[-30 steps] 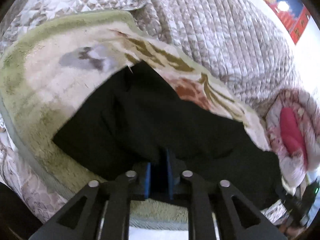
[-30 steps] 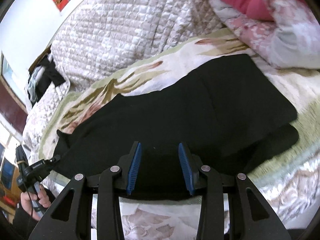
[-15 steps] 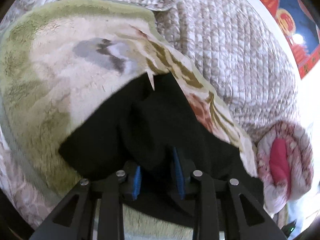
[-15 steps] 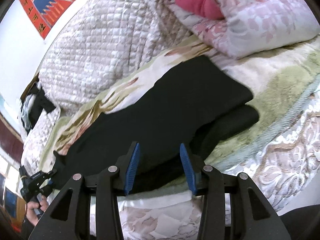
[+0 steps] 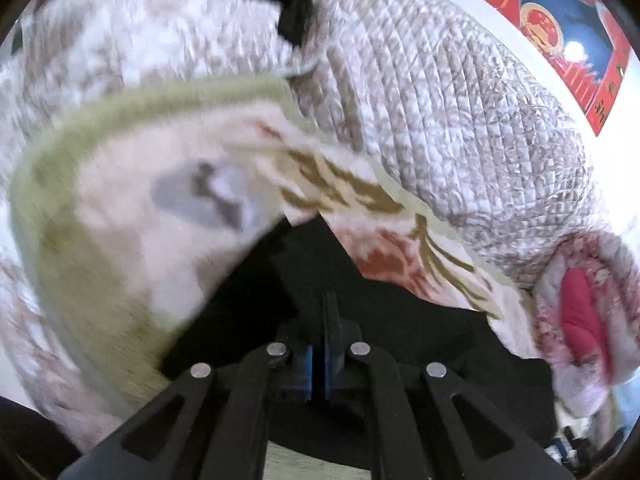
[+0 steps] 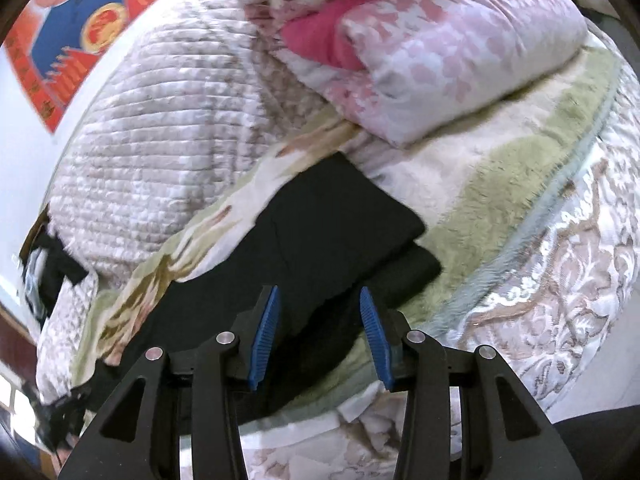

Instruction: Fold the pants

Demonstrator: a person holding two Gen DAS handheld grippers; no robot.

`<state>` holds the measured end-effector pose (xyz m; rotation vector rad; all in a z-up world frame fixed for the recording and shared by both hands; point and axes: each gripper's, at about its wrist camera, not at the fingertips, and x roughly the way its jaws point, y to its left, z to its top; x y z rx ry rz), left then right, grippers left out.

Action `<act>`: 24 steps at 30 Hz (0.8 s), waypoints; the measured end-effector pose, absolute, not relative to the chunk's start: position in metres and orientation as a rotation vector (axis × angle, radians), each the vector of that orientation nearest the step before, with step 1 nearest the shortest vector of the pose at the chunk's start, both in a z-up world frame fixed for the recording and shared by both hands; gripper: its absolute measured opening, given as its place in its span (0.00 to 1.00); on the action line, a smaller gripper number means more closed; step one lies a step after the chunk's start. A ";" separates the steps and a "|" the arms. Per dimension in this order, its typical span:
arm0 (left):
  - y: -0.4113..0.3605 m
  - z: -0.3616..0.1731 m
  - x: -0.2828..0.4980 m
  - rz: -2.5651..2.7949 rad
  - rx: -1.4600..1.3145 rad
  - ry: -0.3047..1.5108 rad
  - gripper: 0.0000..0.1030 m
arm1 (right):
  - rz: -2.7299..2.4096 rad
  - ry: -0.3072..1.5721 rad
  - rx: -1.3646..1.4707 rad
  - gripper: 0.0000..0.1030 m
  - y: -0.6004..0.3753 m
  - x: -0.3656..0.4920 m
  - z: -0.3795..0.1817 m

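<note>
Left gripper [image 5: 320,344]: blue pads pressed together, pinching the black pants [image 5: 360,288] at their near edge. Right gripper [image 6: 320,332]: fingers spread wide, empty, over pants [image 6: 320,240] lying on a floral fleece blanket [image 6: 500,176] on the bed. Farther: quilted beige bedspread [image 6: 160,140], pink folded quilt [image 6: 420,52]. Far wall: red-and-blue poster [image 6: 76,28], lettering too small to read.

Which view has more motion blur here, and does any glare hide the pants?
Left wrist view: the blanket is heavily smeared, only the left tongs sharp. Right wrist view: milder blur, black pants readable as featureless dark; no glare on them in either view.
</note>
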<state>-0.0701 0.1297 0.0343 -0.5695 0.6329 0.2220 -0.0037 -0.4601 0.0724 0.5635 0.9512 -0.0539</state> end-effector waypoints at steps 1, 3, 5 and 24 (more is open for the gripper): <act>0.131 0.035 -0.072 0.245 -0.556 0.629 0.04 | -0.061 0.959 0.573 0.41 -0.463 -0.001 0.070; 0.134 0.028 -0.073 0.264 -0.568 0.653 0.04 | -0.062 0.965 0.578 0.41 -0.464 0.004 0.068; 0.137 0.018 -0.074 0.267 -0.594 0.694 0.04 | -0.067 0.970 0.599 0.42 -0.468 0.009 0.065; 0.127 0.040 -0.078 0.269 -0.484 0.602 0.04 | -0.008 0.887 0.702 0.09 -0.473 0.015 0.085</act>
